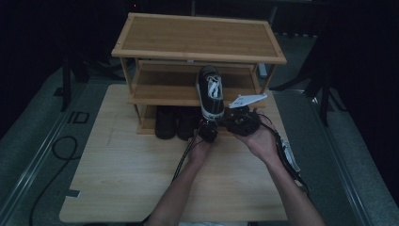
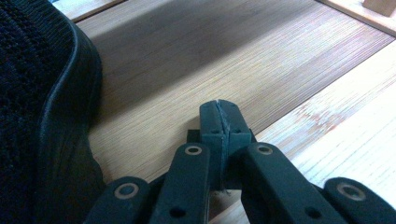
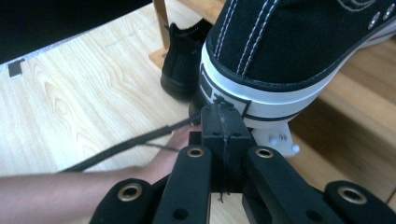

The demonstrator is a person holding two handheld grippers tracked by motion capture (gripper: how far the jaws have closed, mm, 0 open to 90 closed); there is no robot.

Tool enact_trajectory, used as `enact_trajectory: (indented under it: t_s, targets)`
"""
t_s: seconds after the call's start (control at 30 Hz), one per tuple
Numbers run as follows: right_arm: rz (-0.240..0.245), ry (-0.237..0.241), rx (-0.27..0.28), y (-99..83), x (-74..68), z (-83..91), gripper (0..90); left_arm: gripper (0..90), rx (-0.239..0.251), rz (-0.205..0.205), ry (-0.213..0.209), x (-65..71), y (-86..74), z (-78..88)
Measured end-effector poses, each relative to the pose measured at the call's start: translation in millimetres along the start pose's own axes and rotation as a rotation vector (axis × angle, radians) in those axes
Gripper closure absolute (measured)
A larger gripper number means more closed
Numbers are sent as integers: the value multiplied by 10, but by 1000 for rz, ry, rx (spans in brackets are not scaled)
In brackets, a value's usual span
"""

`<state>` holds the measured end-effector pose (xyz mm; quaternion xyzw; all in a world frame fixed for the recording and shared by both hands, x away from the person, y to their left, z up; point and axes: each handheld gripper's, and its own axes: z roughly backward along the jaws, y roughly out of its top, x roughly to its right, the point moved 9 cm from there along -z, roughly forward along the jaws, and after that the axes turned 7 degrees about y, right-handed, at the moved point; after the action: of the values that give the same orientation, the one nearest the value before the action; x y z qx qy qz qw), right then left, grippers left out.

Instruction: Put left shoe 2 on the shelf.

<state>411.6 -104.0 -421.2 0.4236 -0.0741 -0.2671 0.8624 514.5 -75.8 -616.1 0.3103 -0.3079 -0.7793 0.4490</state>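
Both grippers closed at the shoe rack

The sneaker (image 1: 210,92) overhangs the rack's (image 1: 197,35) middle shelf's front edge; the right gripper (image 3: 223,122), empty, seemingly touches its heel; the left gripper (image 2: 220,120) is empty beneath.

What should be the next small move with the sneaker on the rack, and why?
Probably push the sneaker further onto the middle shelf with the right tongs. Its heel overhangs the shelf's front edge, and the shut right tongs already sit against the heel, so a short push inward seems enough.

Black gripper (image 3: 223,116), brass-ringed screws
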Motion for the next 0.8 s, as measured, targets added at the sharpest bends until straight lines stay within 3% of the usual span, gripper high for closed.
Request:
enact_trajectory:
  t_s: [0.13, 0.27, 0.4, 0.8]
  targets:
    - [-1, -25, 0, 68, 62, -77, 900, 900, -3, 13, 2, 5, -2, 2]
    - [-4, -42, 7, 117, 131, -137, 900, 900, -3, -7, 7, -15, -1, 3]
    - [-19, -34, 17, 165, 181, -181, 900, 900, -3, -13, 11, -25, 0, 4]
    - [-46, -69, 21, 222, 363, -302, 900, 900, -3, -13, 11, -25, -1, 4]
